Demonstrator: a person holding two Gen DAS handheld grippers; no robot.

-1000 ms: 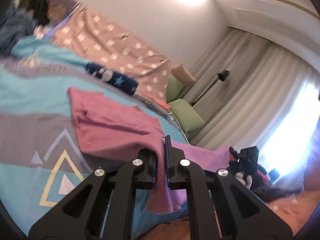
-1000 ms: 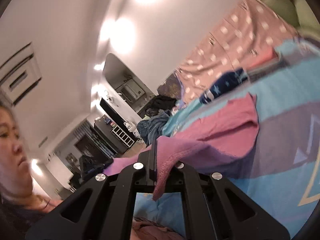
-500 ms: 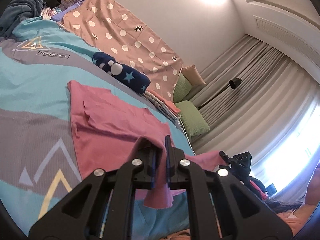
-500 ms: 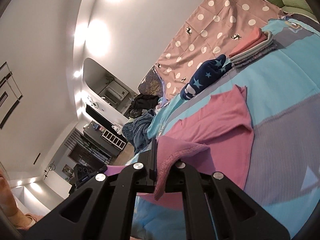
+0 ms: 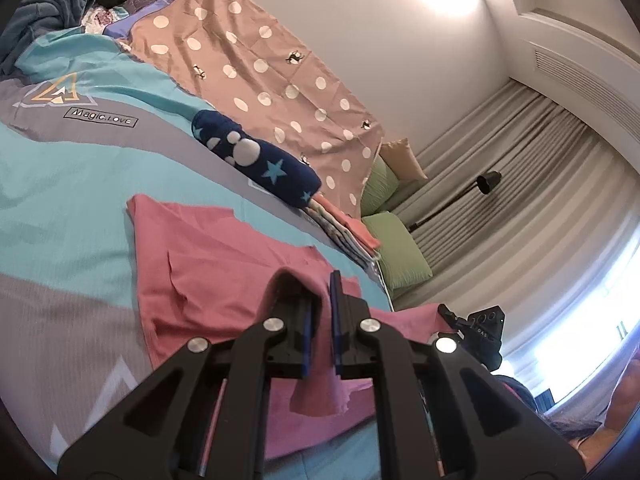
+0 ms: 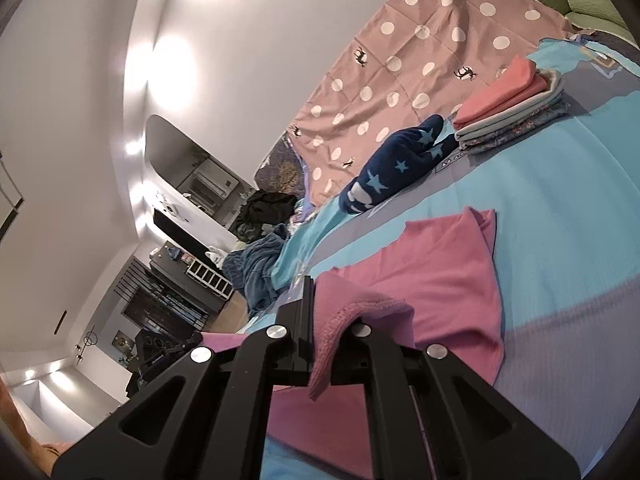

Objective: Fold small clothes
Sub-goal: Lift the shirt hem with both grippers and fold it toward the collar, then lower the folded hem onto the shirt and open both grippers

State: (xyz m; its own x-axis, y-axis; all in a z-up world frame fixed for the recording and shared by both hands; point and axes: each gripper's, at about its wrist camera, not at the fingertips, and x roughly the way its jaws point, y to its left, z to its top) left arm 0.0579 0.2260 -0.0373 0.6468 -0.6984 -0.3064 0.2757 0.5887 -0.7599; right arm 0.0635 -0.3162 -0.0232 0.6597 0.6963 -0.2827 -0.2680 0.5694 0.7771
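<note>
A pink garment (image 5: 208,264) (image 6: 440,276) lies spread on the blue-and-grey bedspread (image 5: 60,184) (image 6: 560,216). My left gripper (image 5: 322,280) is shut on one near edge of it, and the cloth drapes over the left finger and hangs down between the jaws. Over in the right wrist view, my right gripper (image 6: 320,292) is shut on another near edge, whose hem folds over the right finger. Both held edges are lifted above the bed and carried over the flat part of the garment. The other gripper (image 5: 476,332) shows at the right of the left wrist view.
A rolled navy star-print cloth (image 5: 256,160) (image 6: 396,164) lies beyond the garment. A stack of folded clothes (image 6: 516,100) (image 5: 348,232) sits further on. A polka-dot sheet (image 5: 256,60), green pillows (image 5: 400,256), a floor lamp (image 5: 480,184) and a heap of dark clothes (image 6: 256,256) surround the bed.
Both grippers have carried the held edges forward over the garment toward its far end. More of the pink cloth now lies flat and smooth on the bed.
</note>
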